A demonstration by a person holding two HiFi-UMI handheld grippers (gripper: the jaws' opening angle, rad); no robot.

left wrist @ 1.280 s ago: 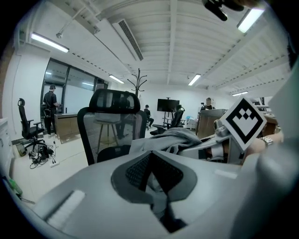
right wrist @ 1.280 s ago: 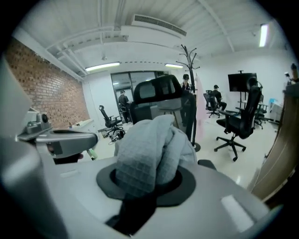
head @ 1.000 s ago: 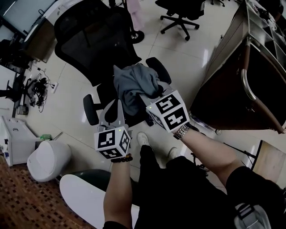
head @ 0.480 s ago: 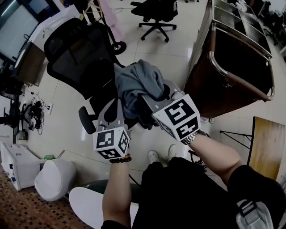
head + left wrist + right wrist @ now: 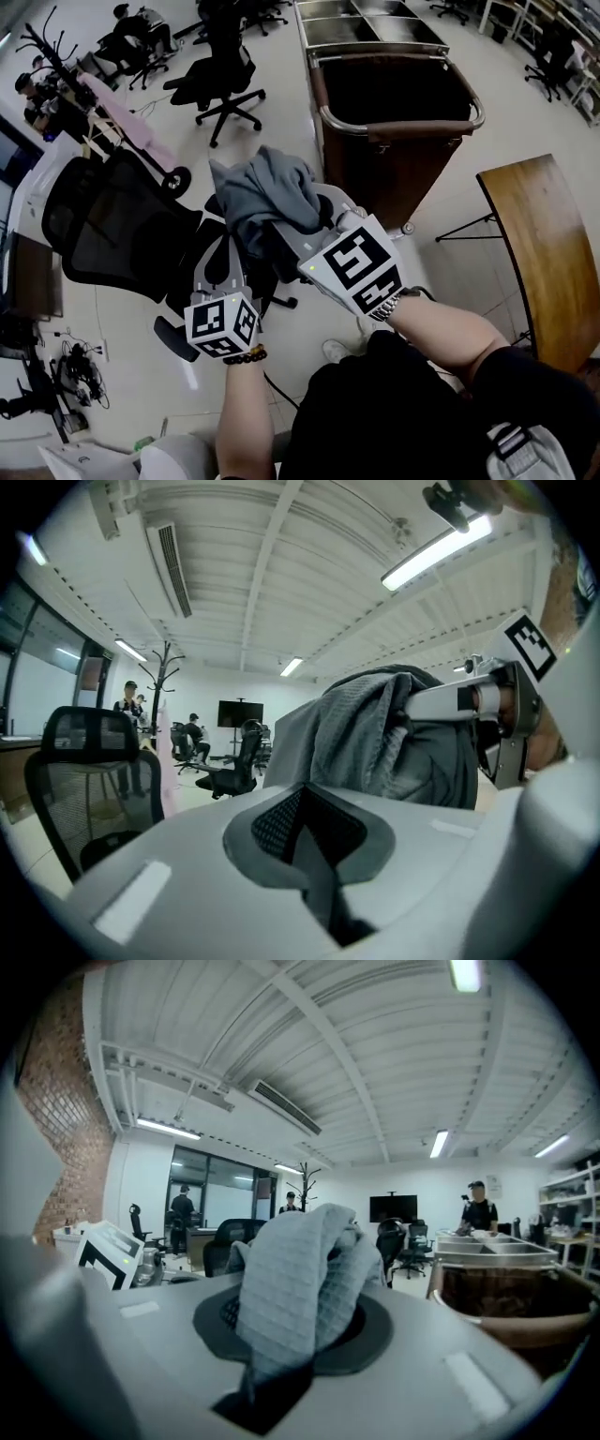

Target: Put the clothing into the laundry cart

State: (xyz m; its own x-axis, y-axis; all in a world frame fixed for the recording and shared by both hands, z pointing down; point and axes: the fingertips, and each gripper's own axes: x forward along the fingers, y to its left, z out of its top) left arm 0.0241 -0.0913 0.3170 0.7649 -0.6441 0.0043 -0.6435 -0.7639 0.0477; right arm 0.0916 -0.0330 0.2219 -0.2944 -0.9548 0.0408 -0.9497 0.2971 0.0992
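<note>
A grey piece of clothing (image 5: 265,192) hangs bunched in the air between my two grippers. My right gripper (image 5: 305,214) is shut on a fold of the clothing (image 5: 300,1260), which bulges out over its jaws. My left gripper (image 5: 234,242) sits lower left with its jaws together; a thin dark strip of cloth seems pinched in them, and the rest of the clothing (image 5: 384,733) rises just beyond its tips. The brown laundry cart (image 5: 403,128) stands straight ahead, past the clothing, with its dark inside open. In the right gripper view the cart's rim (image 5: 506,1307) shows at the lower right.
A black mesh office chair (image 5: 103,225) stands below my left gripper. A wooden tabletop (image 5: 544,244) lies at the right. More office chairs (image 5: 220,80), a coat stand with a pink garment (image 5: 122,122) and people stand further back. Metal trays (image 5: 356,23) sit behind the cart.
Both grippers have risen with the clothing, off the black chair's seat. The view has swung so the laundry cart moved from the right side to straight ahead.
</note>
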